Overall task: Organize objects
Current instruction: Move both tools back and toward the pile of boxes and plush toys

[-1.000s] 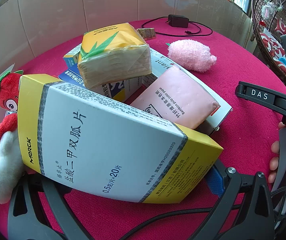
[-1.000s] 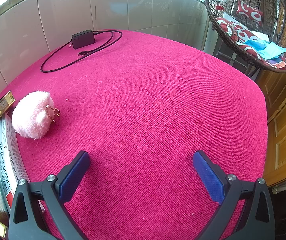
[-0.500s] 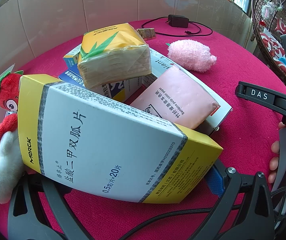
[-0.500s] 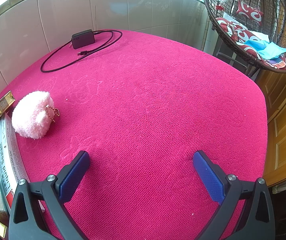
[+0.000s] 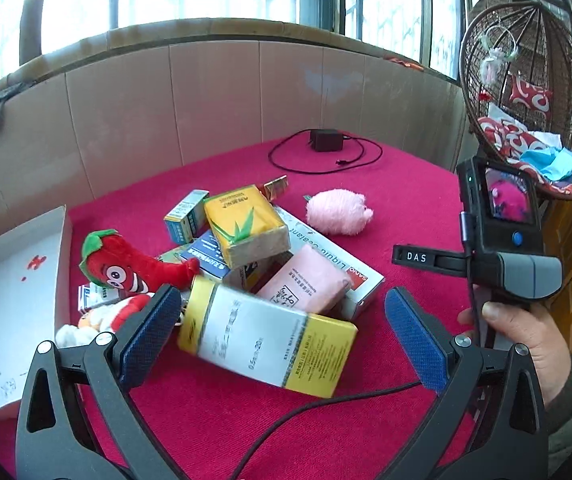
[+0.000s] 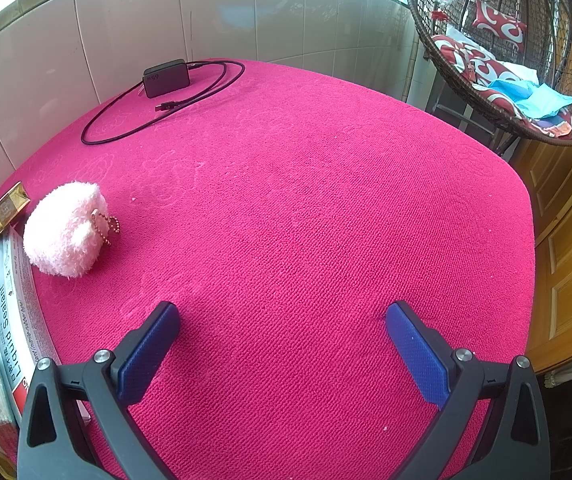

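Where "Liquid Sealant" marks white box [image 5: 328,258], "DAS" tool [image 5: 426,257]

Right gripper [image 6: 281,344] jaws wide apart over pink cloth [image 6: 306,200]; pink plush [image 6: 63,228] far left.

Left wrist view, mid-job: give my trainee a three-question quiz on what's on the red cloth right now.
1. True or false: the left gripper is shut on the yellow and white medicine box.
2. What lies directly on the long white Liquid Sealant box? A) pink tissue pack B) black power adapter C) red chili plush
3. Fill in: the fluffy pink plush rests on the ___ cloth, apart from the pile.

Key: 1 false, its jaws are wide apart. 2 A. 3 red.
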`<state>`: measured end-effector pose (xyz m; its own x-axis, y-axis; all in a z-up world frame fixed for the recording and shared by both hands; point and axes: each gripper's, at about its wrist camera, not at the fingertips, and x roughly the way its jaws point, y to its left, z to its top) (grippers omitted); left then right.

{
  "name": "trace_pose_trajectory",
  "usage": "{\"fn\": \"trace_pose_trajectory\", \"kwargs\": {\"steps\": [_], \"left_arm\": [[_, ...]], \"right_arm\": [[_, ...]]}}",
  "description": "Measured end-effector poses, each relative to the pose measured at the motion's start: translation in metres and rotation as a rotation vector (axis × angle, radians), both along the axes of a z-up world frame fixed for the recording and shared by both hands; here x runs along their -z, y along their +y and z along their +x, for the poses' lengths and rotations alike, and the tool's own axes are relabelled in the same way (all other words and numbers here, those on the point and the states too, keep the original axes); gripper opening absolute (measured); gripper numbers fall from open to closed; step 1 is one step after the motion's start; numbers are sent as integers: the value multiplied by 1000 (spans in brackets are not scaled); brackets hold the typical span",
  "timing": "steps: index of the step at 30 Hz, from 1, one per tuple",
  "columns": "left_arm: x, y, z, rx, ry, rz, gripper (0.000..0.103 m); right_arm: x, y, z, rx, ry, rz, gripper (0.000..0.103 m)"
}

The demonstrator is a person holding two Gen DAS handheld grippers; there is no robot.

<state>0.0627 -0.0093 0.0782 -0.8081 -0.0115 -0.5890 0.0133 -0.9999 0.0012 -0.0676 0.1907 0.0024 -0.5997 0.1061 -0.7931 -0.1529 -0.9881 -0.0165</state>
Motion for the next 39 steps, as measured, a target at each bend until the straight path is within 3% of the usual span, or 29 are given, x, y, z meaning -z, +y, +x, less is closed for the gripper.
{"fn": "trace_pose_trajectory", "kwargs": {"steps": [3, 4, 5, 6, 8, 12, 15, 20, 25, 27, 29, 31, 33, 35, 36, 39], "left_arm": [[-9, -22, 13, -44, 51, 68, 103], [-9, -35, 21, -68, 67, 160, 103], [-12, -44, 24, -89, 71, 180, 103], [-11, -61, 34, -112, 81, 274, 103], [-22, -83, 45, -161, 104, 314, 103], [-52, -120, 78, -277, 176, 260, 103], [-67, -157, 105, -374, 234, 296, 103], [-83, -200, 140, -485, 308, 324, 103], [-81, -202, 138, -453, 309, 269, 103], [-78, -193, 135, -399, 308, 228, 103], [-75, -179, 134, -343, 326, 167, 103], [-71, -164, 132, -294, 341, 114, 103], [-67, -156, 130, -250, 328, 102, 103], [-65, -151, 125, -213, 301, 106, 103], [-63, -148, 121, -191, 282, 104, 103], [-51, -140, 107, -142, 210, 49, 103]], "right_arm": [[0, 0, 0, 0, 0, 0, 103], [-1, -1, 0, 0, 0, 0, 103], [-1, 0, 0, 0, 0, 0, 103], [-1, -1, 0, 0, 0, 0, 103], [-2, -1, 0, 0, 0, 0, 103], [-2, -1, 0, 0, 0, -1, 103], [-5, -8, -2, 0, 1, -4, 103], [-11, 9, 12, -23, 67, -156, 103], [-45, 30, 46, -147, 275, -459, 103], [-72, 33, 67, -249, 416, -514, 103], [-104, 36, 100, -434, 642, -599, 103], [-123, 28, 132, -638, 822, -609, 103], [-144, -4, 169, -773, 895, -491, 103], [-155, -33, 171, -854, 766, -406, 103], [-149, -39, 160, -863, 681, -407, 103], [-129, -39, 144, -812, 539, -446, 103]]}}
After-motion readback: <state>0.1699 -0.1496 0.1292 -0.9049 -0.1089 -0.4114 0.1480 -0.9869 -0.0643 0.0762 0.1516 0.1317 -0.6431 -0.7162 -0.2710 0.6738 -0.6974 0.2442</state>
